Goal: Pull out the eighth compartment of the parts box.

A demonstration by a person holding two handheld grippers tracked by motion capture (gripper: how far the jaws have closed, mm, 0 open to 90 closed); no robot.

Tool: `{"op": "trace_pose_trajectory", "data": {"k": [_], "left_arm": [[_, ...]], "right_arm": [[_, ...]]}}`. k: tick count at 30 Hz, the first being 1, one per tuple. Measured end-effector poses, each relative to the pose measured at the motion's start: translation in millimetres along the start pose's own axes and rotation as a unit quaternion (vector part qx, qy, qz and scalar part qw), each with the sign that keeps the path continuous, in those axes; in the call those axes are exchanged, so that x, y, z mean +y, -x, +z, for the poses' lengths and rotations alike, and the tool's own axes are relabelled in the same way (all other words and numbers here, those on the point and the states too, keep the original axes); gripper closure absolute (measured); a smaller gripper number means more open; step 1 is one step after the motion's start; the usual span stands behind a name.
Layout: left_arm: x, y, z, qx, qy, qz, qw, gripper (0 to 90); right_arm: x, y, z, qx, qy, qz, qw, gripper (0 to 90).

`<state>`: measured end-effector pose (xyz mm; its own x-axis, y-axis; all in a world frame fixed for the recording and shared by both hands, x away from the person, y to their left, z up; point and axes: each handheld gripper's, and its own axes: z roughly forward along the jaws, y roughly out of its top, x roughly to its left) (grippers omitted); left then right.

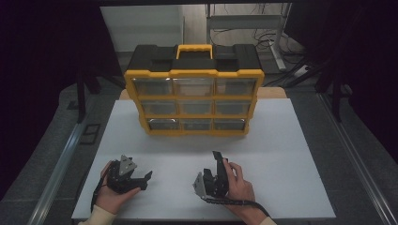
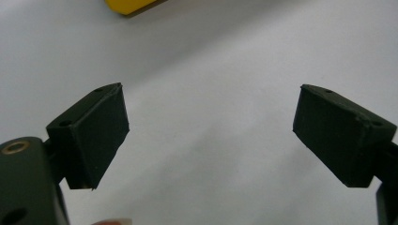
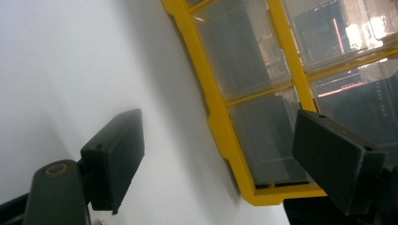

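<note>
A yellow and black organiser case [image 1: 194, 74] stands upright at the back middle of the white table [image 1: 281, 140], its clear drawers [image 1: 194, 86] all closed and facing me. My left gripper [image 1: 143, 180] rests low at the front left in a hand, jaws open and pointing right, nothing between them. The left gripper [image 2: 211, 117] looks down on bare white table, with a yellow corner of the case [image 2: 129, 4] at the top edge. My right gripper [image 1: 213, 165] is held at the front middle, open and empty. The right gripper [image 3: 218, 140] views the case's yellow frame [image 3: 218, 122] and clear drawers [image 3: 244, 51] tilted, some way ahead.
Bare white tabletop lies between the grippers and the case. A metal rail [image 1: 61, 164] runs along the table's left side and another [image 1: 361, 164] along the right. Beyond the case are a desk frame and cables [image 1: 263, 33] on the floor.
</note>
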<state>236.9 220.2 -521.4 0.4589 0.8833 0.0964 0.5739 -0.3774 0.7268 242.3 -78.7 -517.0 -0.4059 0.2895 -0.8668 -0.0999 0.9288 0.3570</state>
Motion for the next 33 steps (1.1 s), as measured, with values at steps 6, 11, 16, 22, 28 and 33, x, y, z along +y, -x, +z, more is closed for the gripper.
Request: {"op": "trace_pose_trajectory", "data": {"k": [6,11,16,22,28,33], "left_arm": [[0.0,-0.2,0.3,0.000,-0.001,0.000,1.0000,11.3],[0.0,0.2,0.4,0.000,0.000,0.000,1.0000,11.3],[-0.1,0.0,0.8,0.000,-0.001,0.000,1.0000,11.3],[-0.2,0.0,0.6,0.000,-0.001,0.000,1.0000,11.3],[-0.2,-0.2,1.1,0.000,-0.001,0.000,1.0000,11.3],[-0.1,0.0,0.8,0.000,-0.001,0.000,1.0000,11.3]], "right_arm": [[1.4,-2.0,1.8,-0.002,-0.002,-0.010,0.9999,18.1],[2.7,-2.9,3.0,-0.007,-0.005,-0.019,0.9998,18.4],[4.6,-5.6,5.3,-0.013,-0.005,-0.030,0.9994,18.8],[7.3,-9.3,6.7,-0.015,-0.005,-0.045,0.9989,19.0],[10.2,-12.6,8.9,-0.015,-0.004,-0.057,0.9983,19.1],[12.5,-13.4,10.6,-0.017,-0.006,-0.062,0.9979,19.3]]}}
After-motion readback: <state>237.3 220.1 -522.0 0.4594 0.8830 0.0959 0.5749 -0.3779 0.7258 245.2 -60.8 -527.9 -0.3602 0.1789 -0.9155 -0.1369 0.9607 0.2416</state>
